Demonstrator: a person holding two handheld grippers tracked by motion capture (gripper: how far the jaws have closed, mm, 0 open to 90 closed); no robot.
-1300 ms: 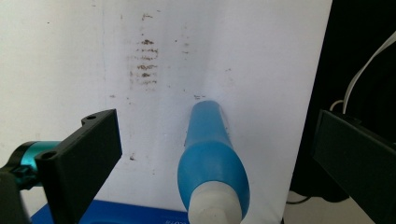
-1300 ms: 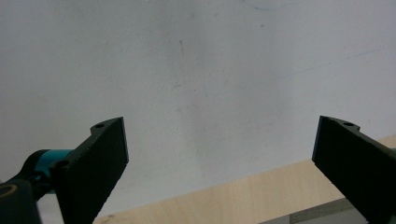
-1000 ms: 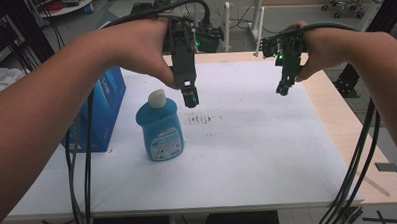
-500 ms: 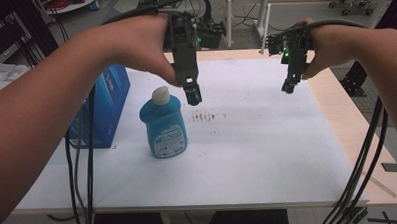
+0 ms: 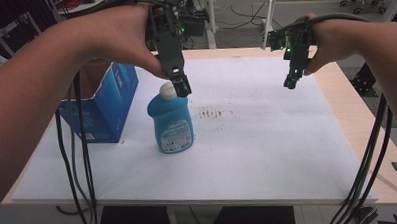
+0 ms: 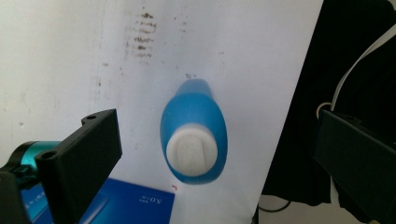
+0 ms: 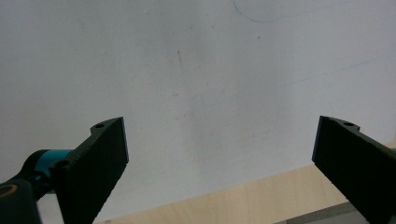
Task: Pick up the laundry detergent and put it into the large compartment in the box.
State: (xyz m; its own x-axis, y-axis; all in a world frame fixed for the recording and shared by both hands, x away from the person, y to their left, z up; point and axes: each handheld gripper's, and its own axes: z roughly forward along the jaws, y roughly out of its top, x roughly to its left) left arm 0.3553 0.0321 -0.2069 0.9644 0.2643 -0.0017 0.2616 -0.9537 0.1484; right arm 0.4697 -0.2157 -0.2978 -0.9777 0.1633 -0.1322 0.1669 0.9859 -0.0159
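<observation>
A wooden table [image 5: 337, 104] carries a white sheet [image 5: 265, 144] marked with a patch of brown smudges [image 5: 214, 114]. At its left side stands an open blue cardboard box [image 5: 104, 106]; just beside it a blue dish-soap bottle [image 5: 172, 122] stands upright, its white cap [image 5: 167, 90] on top. The left claw [image 5: 181, 86] hangs directly above the cap, jaws spread wide and empty. The right claw [image 5: 290, 83] hovers over bare sheet near the far right edge, also wide apart, holding nothing.

Upside-down "5.0" on the blue box [image 6: 130, 203].
</observation>
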